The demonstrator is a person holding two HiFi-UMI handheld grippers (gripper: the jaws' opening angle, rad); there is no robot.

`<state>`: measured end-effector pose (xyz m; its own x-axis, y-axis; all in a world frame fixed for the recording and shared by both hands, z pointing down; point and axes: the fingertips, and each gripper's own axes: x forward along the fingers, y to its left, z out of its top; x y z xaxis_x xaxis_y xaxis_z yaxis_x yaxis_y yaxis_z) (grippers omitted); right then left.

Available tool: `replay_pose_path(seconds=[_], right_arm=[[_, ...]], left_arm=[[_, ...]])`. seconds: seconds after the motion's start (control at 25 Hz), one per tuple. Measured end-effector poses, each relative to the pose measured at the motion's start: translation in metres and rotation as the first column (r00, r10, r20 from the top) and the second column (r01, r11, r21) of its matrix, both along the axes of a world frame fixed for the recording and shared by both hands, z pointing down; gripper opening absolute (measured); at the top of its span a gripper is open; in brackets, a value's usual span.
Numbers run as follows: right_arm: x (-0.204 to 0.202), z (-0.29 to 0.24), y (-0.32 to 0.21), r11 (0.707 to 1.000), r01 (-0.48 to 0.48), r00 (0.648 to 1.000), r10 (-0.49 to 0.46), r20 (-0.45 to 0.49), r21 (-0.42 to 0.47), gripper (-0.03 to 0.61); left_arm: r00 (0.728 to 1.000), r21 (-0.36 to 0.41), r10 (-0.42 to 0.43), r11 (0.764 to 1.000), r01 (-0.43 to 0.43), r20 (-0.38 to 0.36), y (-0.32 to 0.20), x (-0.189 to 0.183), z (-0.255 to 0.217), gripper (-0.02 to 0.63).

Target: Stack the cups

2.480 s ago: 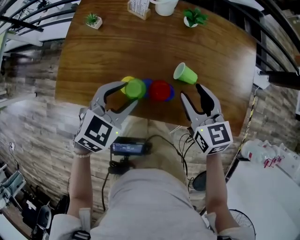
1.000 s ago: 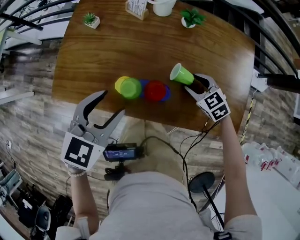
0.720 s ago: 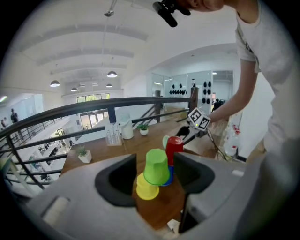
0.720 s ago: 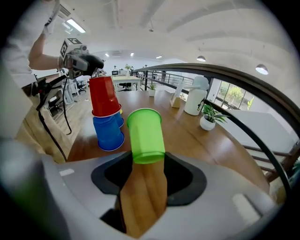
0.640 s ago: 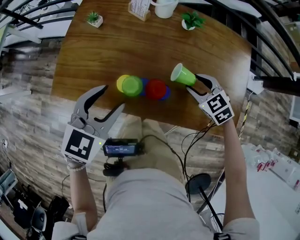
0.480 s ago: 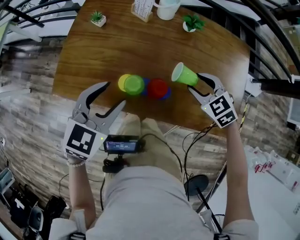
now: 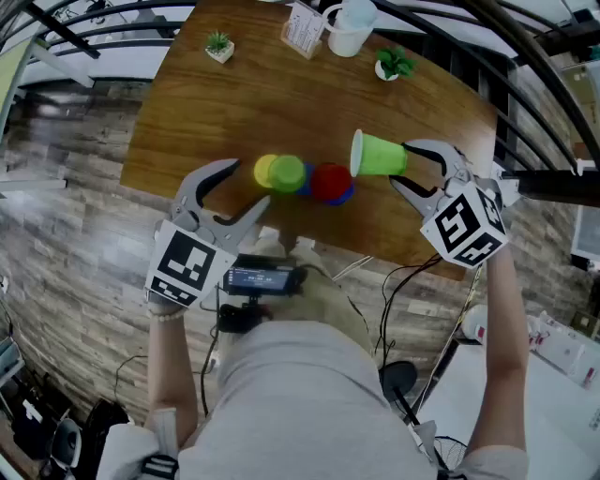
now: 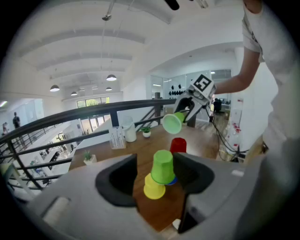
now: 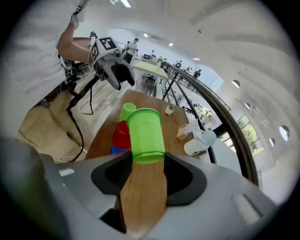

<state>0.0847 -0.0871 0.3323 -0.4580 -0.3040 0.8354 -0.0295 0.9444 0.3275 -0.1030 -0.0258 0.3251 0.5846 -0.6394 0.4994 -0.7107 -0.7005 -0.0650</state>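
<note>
Right claw (image 7: 405,164): closed on the base end of the light green cup (image 7: 378,155); both pads press its sides in the right gripper view.
Light green cup: held clear of the desk (image 7: 234,103), lying roughly level, its open mouth turned toward the other cups and its base toward the claw. In the head view it hangs over the near right part of the desk, just beside the red cup (image 7: 328,180) and above it.
Left claw (image 7: 246,185): jaws wide apart and gripping nothing. It hovers over the near edge of the desk, pointing at the cup cluster; in the left gripper view the cluster shows through the gap between the jaws but lies beyond them, untouched.
Cup cluster: a tight row near the desk's front edge, between the two claws.
Yellow cup (image 7: 265,170): left end of the row, touching or overlapping the green cup (image 7: 289,173).
Green cup: mouth down, next along from the yellow one.
Red cup: mouth down, right end of the row.
Blue cup (image 7: 344,193): only a sliver shows at the foot of the red and green cups; how it sits cannot be told.
Far edge of desk: two small potted plants (image 7: 219,44), a card stand (image 7: 303,30) and a white jug (image 7: 349,28), well apart from the cups.
</note>
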Motion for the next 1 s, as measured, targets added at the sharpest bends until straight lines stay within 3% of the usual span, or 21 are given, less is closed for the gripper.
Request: replay_pose_path(seconds=[0.2,0.4,0.52,0.72,0.8,1.0], right_arm=[[-0.018,-0.026,0.003,0.987,0.141,0.98,-0.128,-0.154,0.075,0.213],[-0.038,-0.041,0.004,0.946,0.286,0.923,-0.23,-0.308,0.15,0.213],[-0.049,-0.045,0.007,0.905,0.386,0.868,-0.292,-0.401,0.176,0.213],[-0.069,-0.043,0.014,0.8,0.565,0.731,-0.37,-0.574,0.203,0.213],[-0.078,-0.041,0.014,0.772,0.606,0.686,-0.384,-0.618,0.192,0.213],[-0.095,-0.037,0.018,0.704,0.68,0.618,-0.4,-0.676,0.205,0.213]], left_arm=[[1.0,0.019,0.006,1.0,-0.005,-0.006,-0.001,-0.004,-0.009,0.238],[1.0,0.036,0.014,0.999,-0.014,0.005,-0.001,-0.009,-0.014,0.236],[1.0,0.046,0.011,0.999,-0.011,0.004,0.0,-0.011,-0.018,0.236],[1.0,0.053,-0.001,0.999,0.001,-0.002,0.0,-0.02,-0.017,0.236],[1.0,0.051,-0.004,0.999,0.005,-0.007,-0.003,-0.025,-0.016,0.238],[1.0,0.052,-0.009,0.999,0.009,-0.016,-0.003,-0.031,-0.017,0.236]])
